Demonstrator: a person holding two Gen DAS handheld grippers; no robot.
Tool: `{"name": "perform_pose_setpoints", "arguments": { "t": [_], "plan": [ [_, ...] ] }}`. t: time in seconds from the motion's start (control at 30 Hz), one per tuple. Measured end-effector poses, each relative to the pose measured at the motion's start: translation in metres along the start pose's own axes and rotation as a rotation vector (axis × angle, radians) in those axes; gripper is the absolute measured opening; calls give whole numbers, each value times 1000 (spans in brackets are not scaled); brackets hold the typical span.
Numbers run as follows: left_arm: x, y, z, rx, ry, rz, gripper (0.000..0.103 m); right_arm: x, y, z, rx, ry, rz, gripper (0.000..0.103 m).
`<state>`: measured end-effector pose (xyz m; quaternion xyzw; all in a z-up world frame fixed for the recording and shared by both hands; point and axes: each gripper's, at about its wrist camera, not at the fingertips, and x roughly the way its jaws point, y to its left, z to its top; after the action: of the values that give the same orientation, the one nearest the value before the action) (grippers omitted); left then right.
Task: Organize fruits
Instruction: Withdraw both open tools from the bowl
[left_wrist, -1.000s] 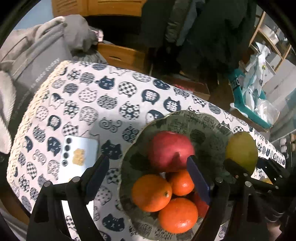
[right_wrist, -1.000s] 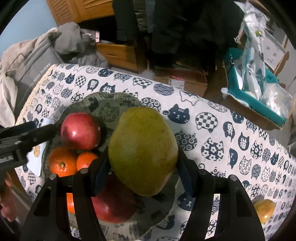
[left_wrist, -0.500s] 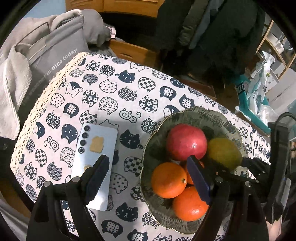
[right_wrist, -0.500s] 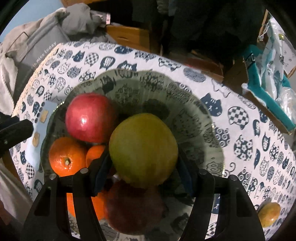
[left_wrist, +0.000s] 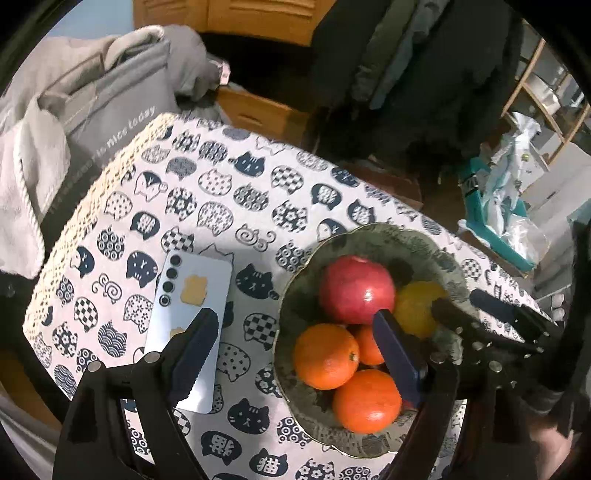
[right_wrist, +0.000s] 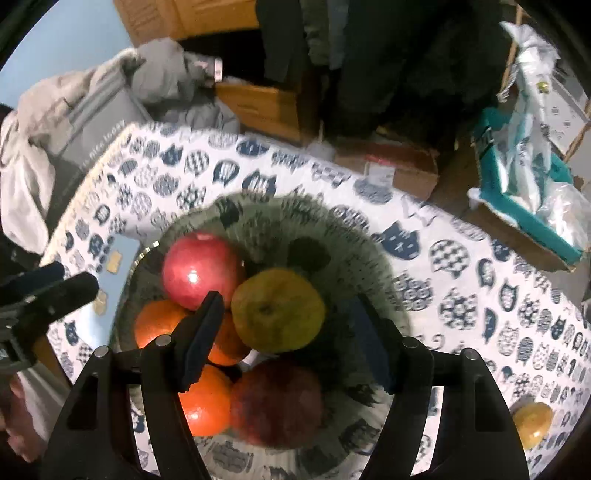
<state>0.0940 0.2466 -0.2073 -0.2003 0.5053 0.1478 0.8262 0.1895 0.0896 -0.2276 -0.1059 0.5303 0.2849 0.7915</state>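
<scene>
A green patterned bowl holds a red fruit, several oranges, a darker red fruit and a yellow-green fruit. My right gripper hangs just above the yellow-green fruit; its jaws are opening and its pads stand clear of the fruit, which rests in the bowl. My left gripper is open and empty, straddling the bowl's left rim. One more yellow fruit lies on the tablecloth at the lower right.
A light blue phone lies flat on the cat-print tablecloth left of the bowl. A grey bag stands past the table's left edge. Cardboard boxes and a teal box sit on the floor behind.
My right gripper brought the yellow-green fruit down into the bowl, let it go and drew back a little with wider jaws. The left wrist view now shows more of the phone.
</scene>
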Motion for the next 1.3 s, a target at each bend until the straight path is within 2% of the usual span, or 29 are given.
{"name": "perform_pose_setpoints", "arguments": {
  "t": [0.3,0.63,0.9,1.03,1.3],
  "plan": [
    [-39,-28,-6,87,-73,-24,87,-68,-27,-1,39,-120,-48,72],
    [-80,-62,-16,173,-148,-75,87,-142,-41,-25,32,-225,-94,72],
    [-105,-82,-26,226,-187,-114,87,-185,-47,-52,9,-271,-129,72],
    [-116,-91,-32,246,-207,-127,90,-202,-54,-67,12,-288,-147,72],
    [-126,-121,-47,309,-213,-140,93,-223,-78,-100,38,-286,-175,72]
  ]
}}
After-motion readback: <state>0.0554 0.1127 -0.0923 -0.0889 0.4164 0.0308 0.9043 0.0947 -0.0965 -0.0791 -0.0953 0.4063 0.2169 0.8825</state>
